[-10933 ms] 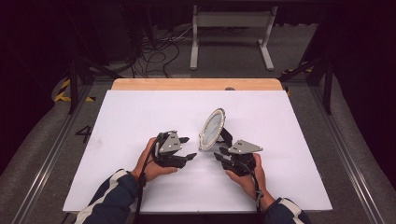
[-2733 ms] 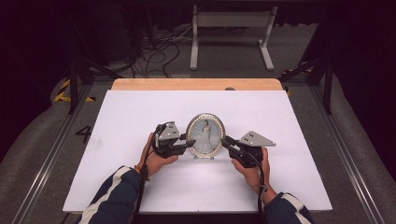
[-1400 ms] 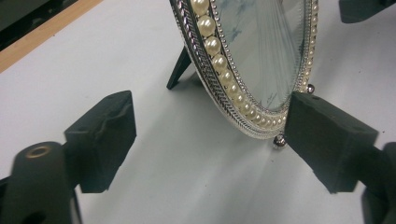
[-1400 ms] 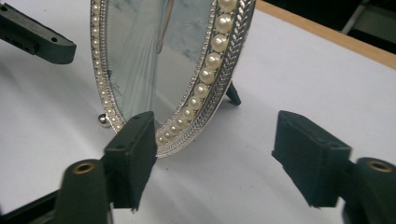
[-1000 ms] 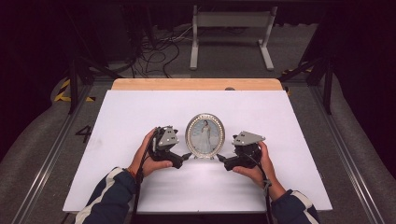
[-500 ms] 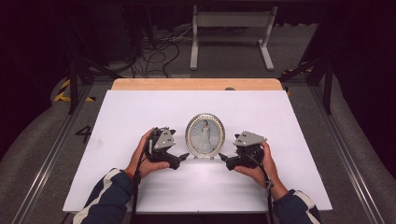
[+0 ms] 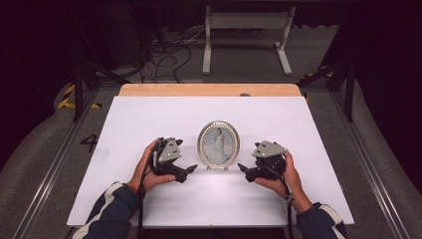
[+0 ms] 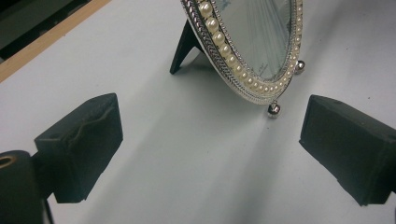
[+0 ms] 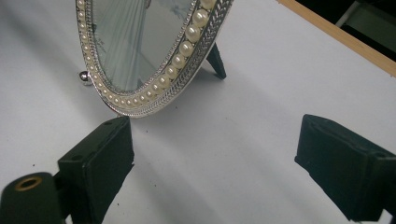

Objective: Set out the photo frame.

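The oval photo frame [image 7: 218,145] now stands alone on its back stand [image 8: 184,46]; both the left gripper [image 7: 190,171] and right gripper [image 7: 242,169] have let go, wide open and empty, so the placing seems finished.

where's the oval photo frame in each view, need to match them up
High view: the frame stands upright mid-table, between the left gripper and right gripper.
Left gripper view: top centre to right, past the open jaws, its lower edge showing.
Right gripper view: top left, just above the left jaw, its lower edge showing.
Shared landmark: the pearl rim; the black back stand shows in both gripper views.
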The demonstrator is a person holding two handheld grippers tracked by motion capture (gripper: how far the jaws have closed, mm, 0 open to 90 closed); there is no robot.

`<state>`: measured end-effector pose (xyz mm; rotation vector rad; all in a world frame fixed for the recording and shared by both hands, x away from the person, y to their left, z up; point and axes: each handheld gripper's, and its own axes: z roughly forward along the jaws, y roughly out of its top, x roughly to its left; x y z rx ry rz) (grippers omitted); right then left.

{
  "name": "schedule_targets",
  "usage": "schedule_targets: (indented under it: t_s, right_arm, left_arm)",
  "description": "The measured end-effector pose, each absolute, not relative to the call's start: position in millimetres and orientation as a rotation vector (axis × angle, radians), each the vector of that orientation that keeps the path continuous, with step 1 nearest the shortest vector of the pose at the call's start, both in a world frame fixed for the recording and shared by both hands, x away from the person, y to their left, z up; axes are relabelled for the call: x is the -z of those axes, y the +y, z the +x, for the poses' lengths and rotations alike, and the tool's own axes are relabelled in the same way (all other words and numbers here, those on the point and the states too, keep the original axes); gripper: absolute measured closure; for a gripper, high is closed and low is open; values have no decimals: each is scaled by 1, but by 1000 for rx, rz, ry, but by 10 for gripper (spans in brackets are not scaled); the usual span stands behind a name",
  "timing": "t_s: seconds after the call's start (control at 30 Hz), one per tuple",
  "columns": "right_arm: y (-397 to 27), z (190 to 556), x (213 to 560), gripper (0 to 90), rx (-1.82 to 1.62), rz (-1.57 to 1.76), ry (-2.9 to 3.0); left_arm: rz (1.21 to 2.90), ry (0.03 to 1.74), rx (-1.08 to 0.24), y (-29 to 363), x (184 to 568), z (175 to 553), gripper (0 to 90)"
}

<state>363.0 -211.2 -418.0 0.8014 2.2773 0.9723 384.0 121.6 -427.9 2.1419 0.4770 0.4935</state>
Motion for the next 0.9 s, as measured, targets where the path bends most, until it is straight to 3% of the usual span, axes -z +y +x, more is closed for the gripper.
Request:
schedule_targets:
  t_s: [0.9]
  right_arm:
    - [-239, 349, 423, 106, -927, 832, 2254]
  left_arm:
    - [2136, 515, -544, 154, 430, 369, 66]
